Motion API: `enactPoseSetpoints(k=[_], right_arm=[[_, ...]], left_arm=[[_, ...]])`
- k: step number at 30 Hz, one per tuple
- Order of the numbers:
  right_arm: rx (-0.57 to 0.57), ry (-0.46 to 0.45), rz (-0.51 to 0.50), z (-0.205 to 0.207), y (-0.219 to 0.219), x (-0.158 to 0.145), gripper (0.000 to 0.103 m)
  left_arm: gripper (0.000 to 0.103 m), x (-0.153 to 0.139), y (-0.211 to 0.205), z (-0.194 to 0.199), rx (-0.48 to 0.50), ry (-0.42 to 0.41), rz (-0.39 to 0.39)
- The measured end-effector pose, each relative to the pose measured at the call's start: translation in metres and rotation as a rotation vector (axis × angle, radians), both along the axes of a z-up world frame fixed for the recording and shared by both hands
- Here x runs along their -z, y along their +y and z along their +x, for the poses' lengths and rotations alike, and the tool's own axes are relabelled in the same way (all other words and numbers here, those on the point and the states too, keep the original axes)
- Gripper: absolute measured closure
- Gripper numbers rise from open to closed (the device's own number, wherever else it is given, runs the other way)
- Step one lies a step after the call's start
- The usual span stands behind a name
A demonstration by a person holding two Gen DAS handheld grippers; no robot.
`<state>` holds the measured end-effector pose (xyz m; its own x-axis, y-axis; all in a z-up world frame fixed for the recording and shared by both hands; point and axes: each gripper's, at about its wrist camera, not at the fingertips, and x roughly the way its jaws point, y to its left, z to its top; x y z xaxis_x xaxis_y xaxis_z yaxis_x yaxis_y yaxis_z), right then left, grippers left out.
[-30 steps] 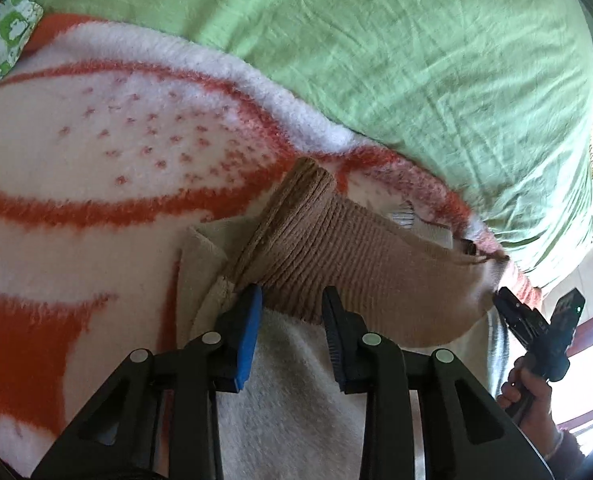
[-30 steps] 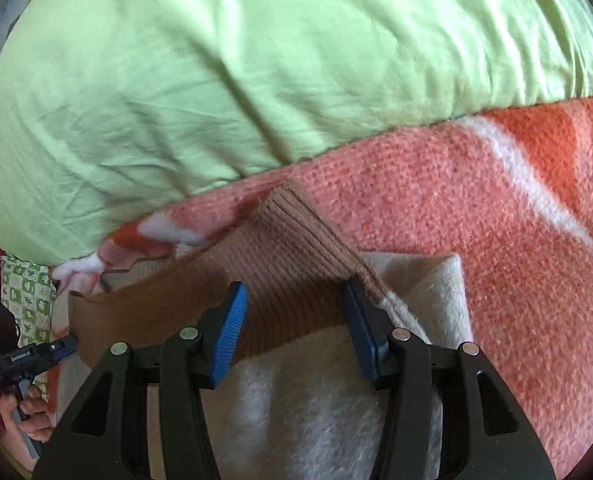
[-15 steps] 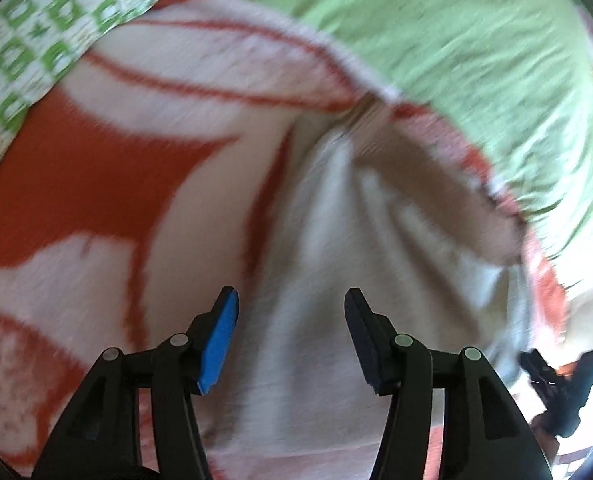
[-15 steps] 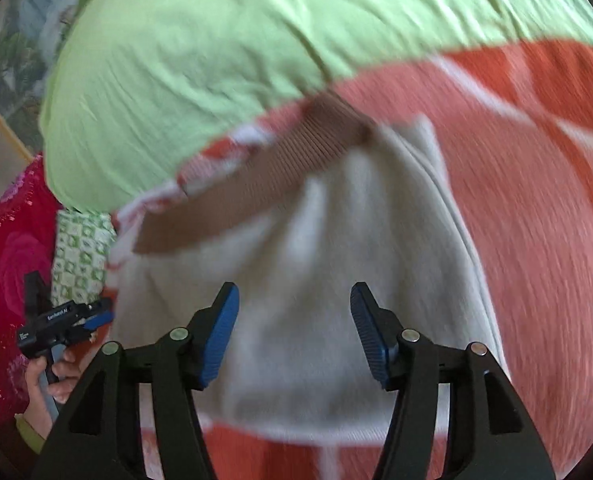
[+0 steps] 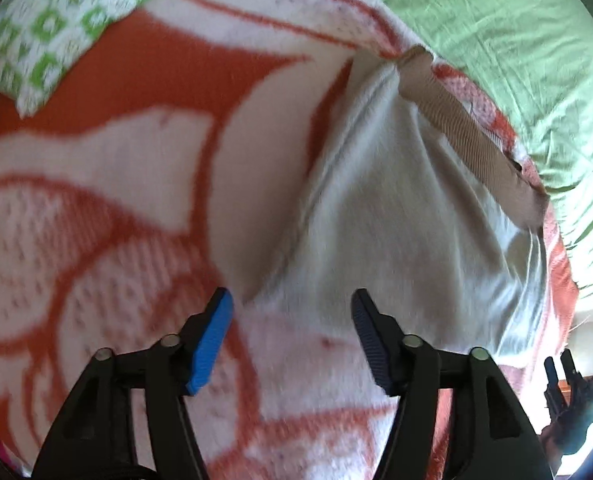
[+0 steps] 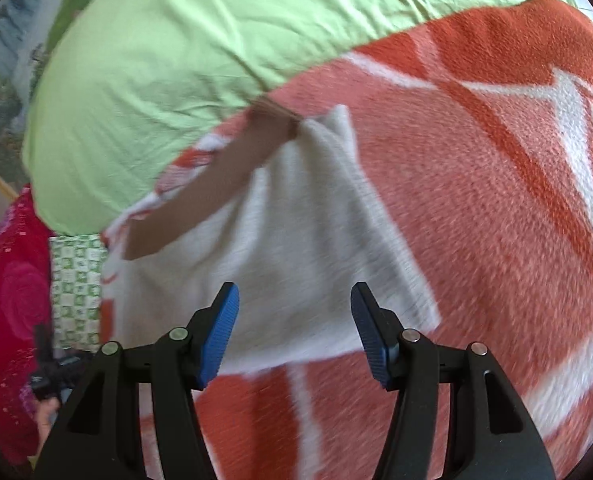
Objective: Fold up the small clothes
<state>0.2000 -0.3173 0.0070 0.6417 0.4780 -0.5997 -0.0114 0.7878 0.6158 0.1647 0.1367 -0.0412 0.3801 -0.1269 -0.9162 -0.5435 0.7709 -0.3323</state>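
A small cream fleece garment point(image 5: 408, 216) with a brown ribbed waistband point(image 5: 468, 136) lies spread flat on an orange-and-white blanket point(image 5: 108, 184). My left gripper point(image 5: 292, 328) is open and empty, just above the garment's near edge. In the right wrist view the same garment point(image 6: 296, 248) and its brown band point(image 6: 224, 172) lie ahead of my right gripper point(image 6: 294, 320), which is open and empty over the garment's near hem. The right gripper also shows at the left wrist view's lower right point(image 5: 562, 384), and the left gripper shows at the right wrist view's lower left point(image 6: 52, 368).
A light green sheet point(image 6: 184, 40) covers the bed beyond the blanket point(image 6: 476, 184). A green-and-white patterned cloth point(image 5: 44, 28) lies at the blanket's far left corner. A red floral fabric point(image 6: 4, 312) lies to the left in the right wrist view.
Both grippers let go of the brown waistband, opened wider and drew back toward the garment's near hem. The garment now lies spread flat.
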Motion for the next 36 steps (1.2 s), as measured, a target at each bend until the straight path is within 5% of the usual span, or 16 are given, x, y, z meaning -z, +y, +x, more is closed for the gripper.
enactPoseSetpoints(k=[6,12,21,22,25,30,36], right_arm=[[-0.031,-0.027,-0.01,-0.045,0.035,-0.028,0.041],[-0.048,-0.02,0.007,-0.071,0.066,-0.034,0.04],[-0.085,0.026,0.021,-0.07,0.073,-0.019,0.04],[-0.089,0.029,0.024,-0.067,0.071,-0.018,0.04],[-0.094,0.019,0.034,-0.058,0.062,-0.018,0.04],[-0.085,0.04,0.052,-0.04,0.044,-0.006,0.04],[-0.078,0.053,0.072,-0.018,0.023,0.002,0.04]], left_arm=[[0.034,0.04,-0.003,-0.011,-0.069,-0.014,-0.233],[0.021,0.051,0.008,-0.007,-0.197,-0.082,-0.311],[0.03,0.04,-0.006,0.031,-0.221,-0.068,-0.125],[0.037,0.038,-0.006,0.034,-0.222,-0.064,-0.108],[0.081,0.036,0.002,0.039,-0.195,-0.09,-0.119],[0.087,0.007,-0.011,0.047,-0.148,-0.13,-0.082],[0.089,-0.055,-0.07,0.073,0.038,-0.284,0.016]])
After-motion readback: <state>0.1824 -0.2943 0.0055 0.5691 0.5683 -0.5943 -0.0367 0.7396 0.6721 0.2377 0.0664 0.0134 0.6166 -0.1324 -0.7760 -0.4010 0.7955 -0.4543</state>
